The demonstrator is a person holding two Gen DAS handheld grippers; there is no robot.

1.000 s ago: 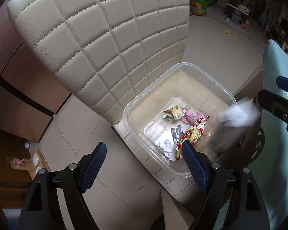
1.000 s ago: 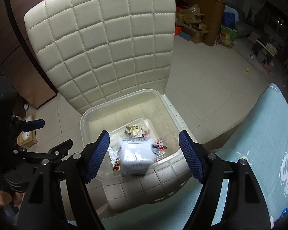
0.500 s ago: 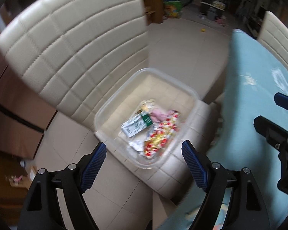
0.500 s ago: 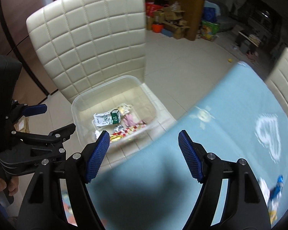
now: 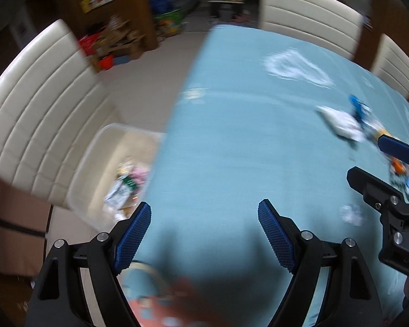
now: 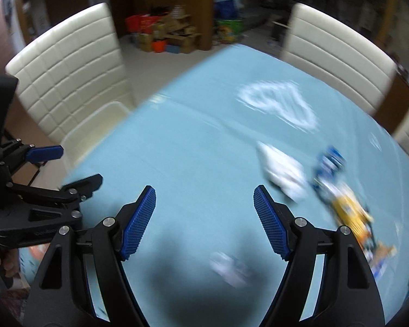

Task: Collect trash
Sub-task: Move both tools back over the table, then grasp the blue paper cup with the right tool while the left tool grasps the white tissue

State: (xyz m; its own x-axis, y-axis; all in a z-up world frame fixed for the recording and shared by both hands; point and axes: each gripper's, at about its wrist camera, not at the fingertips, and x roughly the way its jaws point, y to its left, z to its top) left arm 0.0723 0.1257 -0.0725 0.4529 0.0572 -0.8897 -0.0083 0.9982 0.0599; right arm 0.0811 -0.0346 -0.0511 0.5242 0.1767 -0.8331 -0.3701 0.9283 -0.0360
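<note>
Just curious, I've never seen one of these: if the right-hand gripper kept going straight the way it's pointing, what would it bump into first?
Most likely the bare light-blue tablecloth. The right gripper is open and empty, with only cloth between its fingers. The white crumpled wrapper lies off to the right of that line, though blur makes depth uncertain.

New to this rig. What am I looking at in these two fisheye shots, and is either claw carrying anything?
No robot here: a person carries a two-finger claw in each hand, with a camera on each looking along its blue pads. One picture is from the left claw, the other from the right claw; each also catches the other at its edge. Both are open and hold nothing. Below them is a table with a light blue cloth. On it lie blurred litter: a white wrapper, a blue and yellow packet, a small white scrap. Beside the table, on a cream chair, sits a clear bin with trash inside.
</note>
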